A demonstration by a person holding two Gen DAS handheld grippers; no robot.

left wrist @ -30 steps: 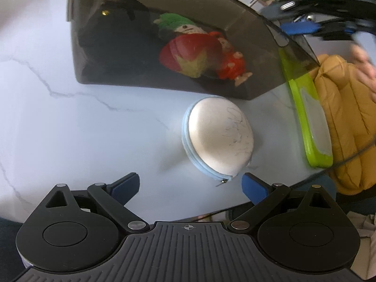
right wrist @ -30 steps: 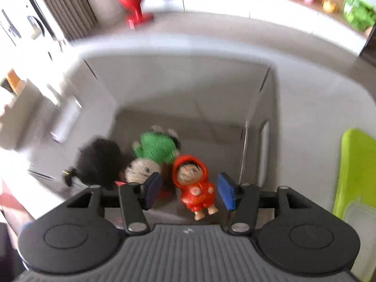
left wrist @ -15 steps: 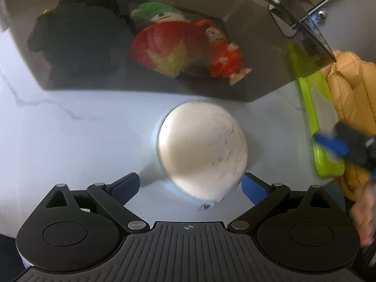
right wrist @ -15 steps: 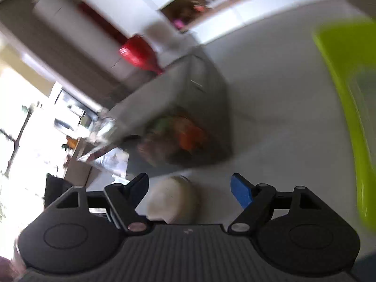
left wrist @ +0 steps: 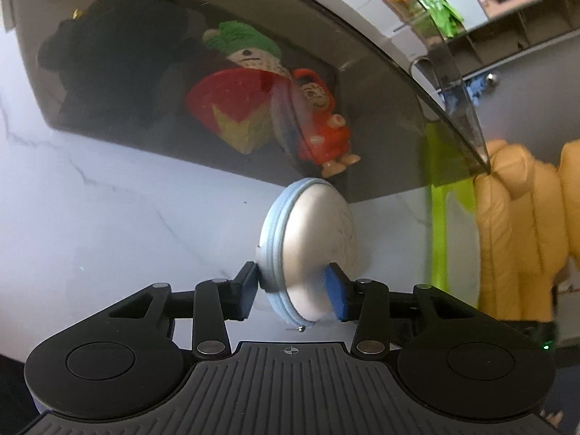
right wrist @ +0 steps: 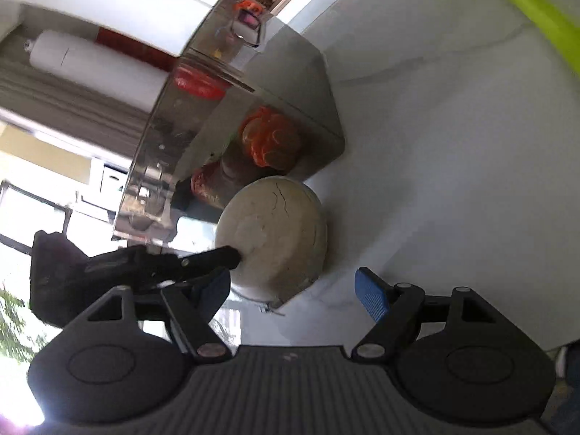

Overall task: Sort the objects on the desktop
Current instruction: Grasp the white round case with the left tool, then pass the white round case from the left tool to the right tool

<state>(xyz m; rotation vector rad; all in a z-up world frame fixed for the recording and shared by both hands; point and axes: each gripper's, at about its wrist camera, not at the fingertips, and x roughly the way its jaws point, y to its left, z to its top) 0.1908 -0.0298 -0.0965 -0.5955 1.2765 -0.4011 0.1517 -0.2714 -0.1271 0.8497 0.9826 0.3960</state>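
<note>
The left gripper (left wrist: pixel 294 291) has its blue pads pressed on either side of the round white zip pouch (left wrist: pixel 313 250), which stands on edge, its pale blue zipper rim turned leftward; whether its lower edge touches the marble table (left wrist: pixel 119 224) is hard to tell. The pouch's top sits just in front of the smoky transparent bin (left wrist: pixel 253 72). Through that tinted wall show a red-hooded doll (left wrist: pixel 322 123), a green-hatted plush (left wrist: pixel 250 54) and a black shape (too dark to identify). The right gripper (right wrist: pixel 291 290) holds nothing, fingers spread wide, near the pouch. A lime-green tray (left wrist: pixel 440 224) is partly hidden behind the bin.
</note>
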